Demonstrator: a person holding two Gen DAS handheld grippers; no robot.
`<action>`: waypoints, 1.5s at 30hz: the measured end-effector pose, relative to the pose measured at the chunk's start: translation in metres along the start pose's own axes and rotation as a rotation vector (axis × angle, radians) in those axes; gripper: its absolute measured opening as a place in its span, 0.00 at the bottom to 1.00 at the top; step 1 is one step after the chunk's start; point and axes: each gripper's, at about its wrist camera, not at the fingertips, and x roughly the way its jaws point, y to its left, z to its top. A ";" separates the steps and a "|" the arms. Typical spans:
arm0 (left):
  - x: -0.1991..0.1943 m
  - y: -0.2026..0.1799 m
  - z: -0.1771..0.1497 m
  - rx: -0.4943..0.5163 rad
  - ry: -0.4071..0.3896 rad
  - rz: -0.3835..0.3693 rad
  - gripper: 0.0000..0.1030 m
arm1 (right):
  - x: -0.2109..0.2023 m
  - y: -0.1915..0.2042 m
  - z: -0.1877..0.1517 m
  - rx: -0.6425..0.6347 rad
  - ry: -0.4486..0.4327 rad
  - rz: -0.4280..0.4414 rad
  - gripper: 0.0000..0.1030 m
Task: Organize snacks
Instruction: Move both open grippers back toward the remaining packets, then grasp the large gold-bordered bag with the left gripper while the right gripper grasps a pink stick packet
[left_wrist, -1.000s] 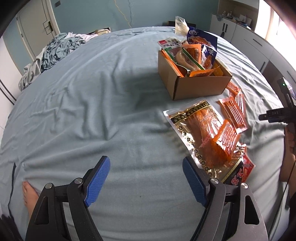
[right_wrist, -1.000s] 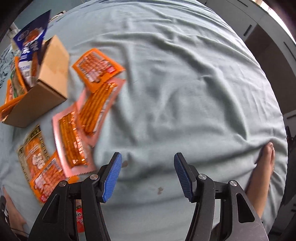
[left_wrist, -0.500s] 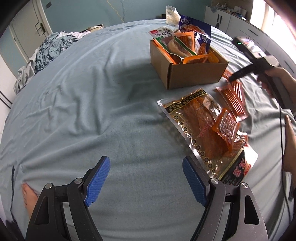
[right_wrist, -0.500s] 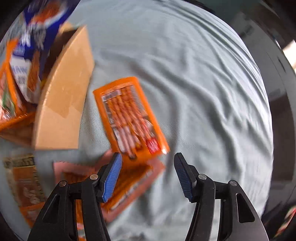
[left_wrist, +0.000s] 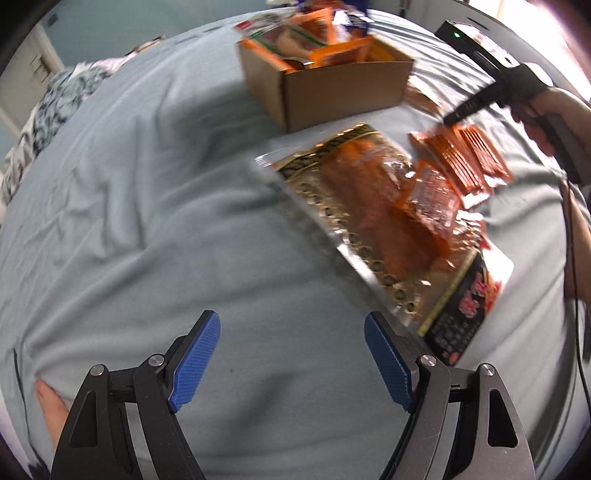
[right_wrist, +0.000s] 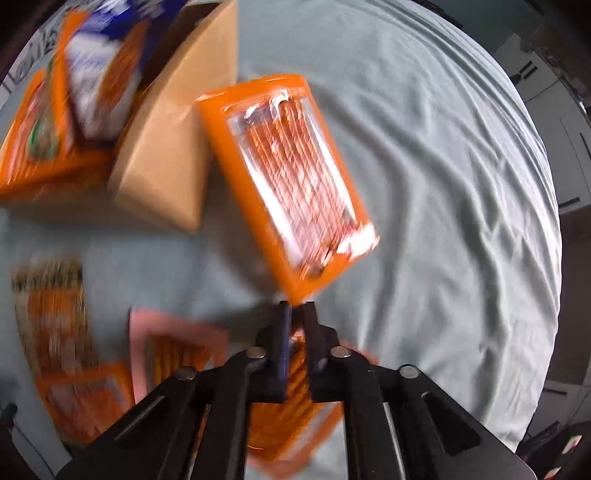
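A cardboard box (left_wrist: 343, 88) full of snack bags stands on the blue-grey bed sheet (left_wrist: 147, 221). In front of it lies a large gold-edged packet (left_wrist: 369, 206) with a small orange packet (left_wrist: 428, 195) on top, and two stick packets (left_wrist: 465, 158) to the right. My left gripper (left_wrist: 291, 354) hangs open over bare sheet, left of the large packet's near end. My right gripper (right_wrist: 295, 314) is shut on the near corner of an orange snack packet (right_wrist: 288, 184) that sits beside the box (right_wrist: 173, 155). A hand holds that gripper (left_wrist: 491, 85) at the far right.
Crumpled clothes (left_wrist: 55, 99) lie at the bed's far left. White cabinets (right_wrist: 554, 92) stand past the bed's right edge. A bare foot (left_wrist: 51, 410) shows at the lower left. More packets (right_wrist: 177, 350) lie under and left of the right gripper. A cable (left_wrist: 572, 258) hangs at the right.
The right gripper swung across to the orange packet by the box and shut on its corner. The left gripper sank closer to the large packet and stayed open.
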 end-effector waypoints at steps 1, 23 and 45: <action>-0.002 -0.004 0.000 0.020 -0.006 -0.001 0.79 | -0.005 0.001 -0.015 0.001 0.005 0.029 0.00; 0.046 -0.007 0.021 -0.032 0.159 -0.138 0.79 | -0.082 -0.015 -0.149 0.154 -0.216 0.441 0.00; 0.079 -0.070 0.051 0.050 0.174 -0.129 0.91 | -0.123 -0.049 -0.157 0.274 -0.398 0.454 0.00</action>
